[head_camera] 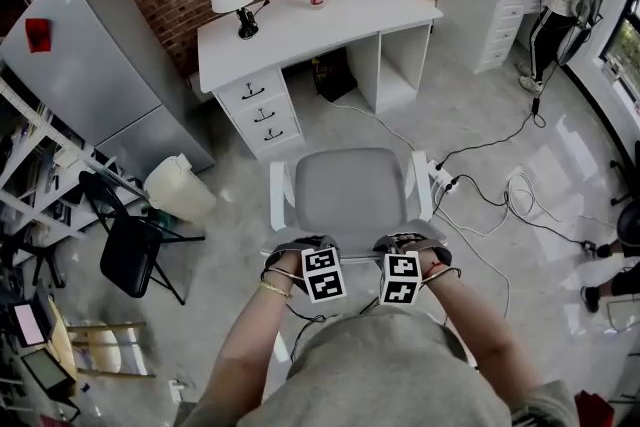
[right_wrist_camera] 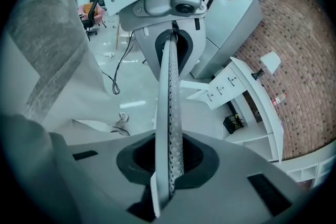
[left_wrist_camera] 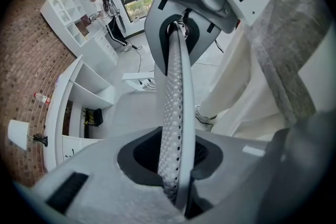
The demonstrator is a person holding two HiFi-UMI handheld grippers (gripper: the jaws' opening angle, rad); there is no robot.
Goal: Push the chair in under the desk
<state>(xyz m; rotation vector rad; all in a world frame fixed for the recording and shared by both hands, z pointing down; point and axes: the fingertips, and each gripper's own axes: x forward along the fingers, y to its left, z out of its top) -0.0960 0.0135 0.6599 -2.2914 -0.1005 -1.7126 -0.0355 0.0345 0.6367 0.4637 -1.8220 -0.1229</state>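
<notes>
Both sets of jaws are clenched on the thin mesh backrest (left_wrist_camera: pixel 176 92). The left gripper (left_wrist_camera: pixel 173 162) and right gripper (right_wrist_camera: pixel 169 162) sit side by side on its top edge, likely for an even, straight shove. Only the head view shows the chair (head_camera: pixel 350 190) itself, standing well short of the white counter (head_camera: pixel 300 30) ahead.

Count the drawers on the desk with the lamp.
3, stacked under the desk at its left end: top drawer, middle drawer, bottom drawer. None look hidden.
</notes>
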